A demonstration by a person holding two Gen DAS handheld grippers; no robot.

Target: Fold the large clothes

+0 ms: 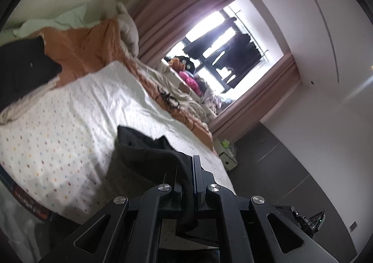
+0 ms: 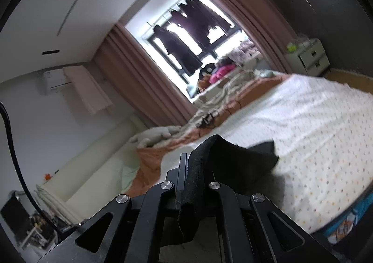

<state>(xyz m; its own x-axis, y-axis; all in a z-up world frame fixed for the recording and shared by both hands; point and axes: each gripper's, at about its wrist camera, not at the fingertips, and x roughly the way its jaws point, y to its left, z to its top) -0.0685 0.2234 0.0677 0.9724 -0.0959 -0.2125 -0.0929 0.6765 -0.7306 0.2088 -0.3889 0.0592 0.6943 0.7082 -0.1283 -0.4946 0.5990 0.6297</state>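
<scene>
Black garment [image 1: 149, 158]: you hold it off the bed [image 1: 70, 127], one edge pinched in each pair of jaws. Left gripper [image 1: 186, 183]: jaws pressed together on a bunched fold, cloth trailing forward and to its left, toward the bed's middle. Right gripper [image 2: 194, 176]: jaws clamped on a flat band of the same cloth, the rest running to its right. The garment's long axis therefore appears to span between your two hands, above the near edge of the bed; neither hand is clearly nearer. Ahead lie bare dotted sheet, then an orange quilt [image 1: 93, 46] along the far edge, and a second dark garment [image 1: 23, 67] near the far-left corner.
</scene>
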